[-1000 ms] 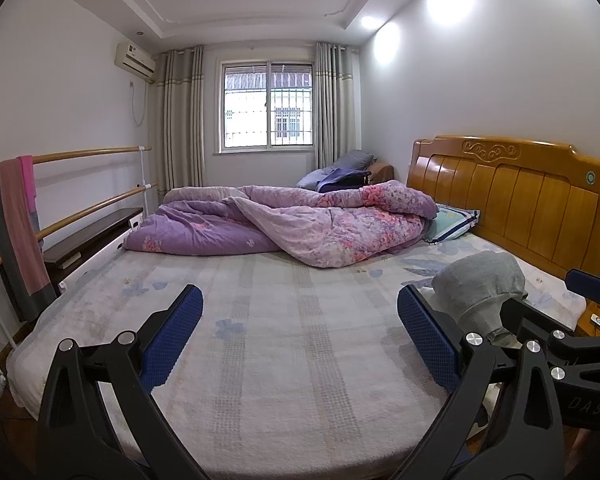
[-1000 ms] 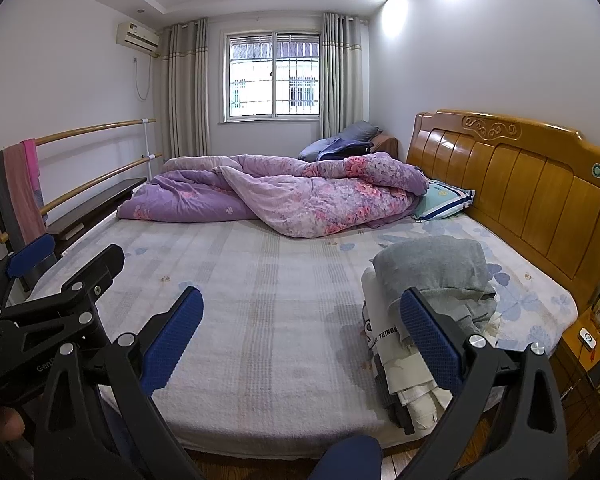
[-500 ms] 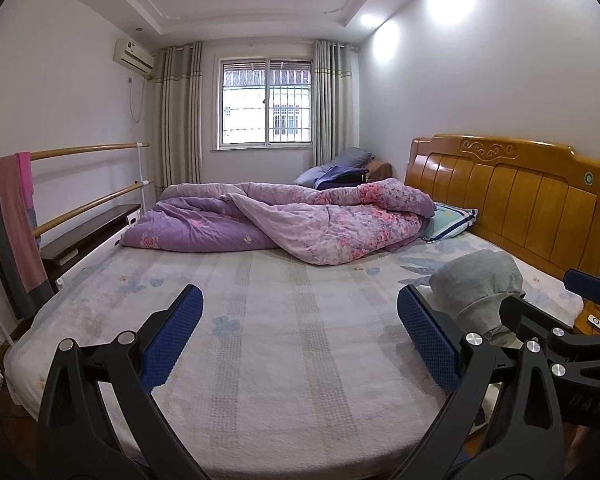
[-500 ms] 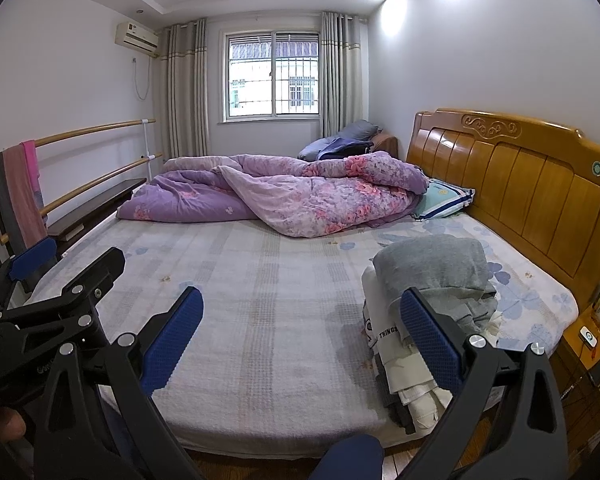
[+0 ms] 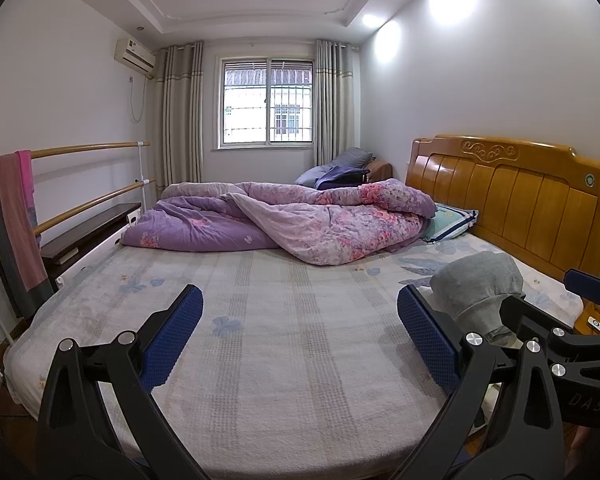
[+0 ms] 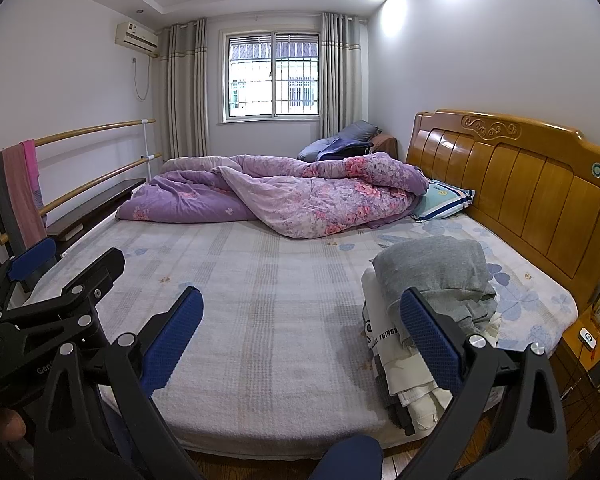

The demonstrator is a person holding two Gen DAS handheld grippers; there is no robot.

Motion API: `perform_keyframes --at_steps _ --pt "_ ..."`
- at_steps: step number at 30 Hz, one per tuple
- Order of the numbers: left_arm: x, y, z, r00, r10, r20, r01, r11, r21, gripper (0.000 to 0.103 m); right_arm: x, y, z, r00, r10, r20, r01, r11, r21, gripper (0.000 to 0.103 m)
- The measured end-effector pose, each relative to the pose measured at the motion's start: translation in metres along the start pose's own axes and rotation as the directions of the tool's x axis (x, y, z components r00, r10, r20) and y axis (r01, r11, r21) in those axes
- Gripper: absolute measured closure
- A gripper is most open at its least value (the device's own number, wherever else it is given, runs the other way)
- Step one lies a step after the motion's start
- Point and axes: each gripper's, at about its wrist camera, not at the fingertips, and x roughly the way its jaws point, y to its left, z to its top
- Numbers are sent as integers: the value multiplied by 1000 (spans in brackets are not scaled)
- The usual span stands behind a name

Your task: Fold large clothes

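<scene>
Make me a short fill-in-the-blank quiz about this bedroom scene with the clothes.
1. The folded grey sweatshirt lies on top of a ___ of folded clothes.
2. Both the left gripper and the right gripper are ___.
3. The crumpled purple floral quilt lies on the ___.

Answers: stack; open; bed
</scene>
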Motion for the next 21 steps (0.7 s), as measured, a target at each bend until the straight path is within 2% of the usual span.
perform_keyframes --at_steps 21 --pt "0 0 1 1000 0 -2 0 1000 1 5 2 -1 1 1000 1 1 -1 1000 1 8"
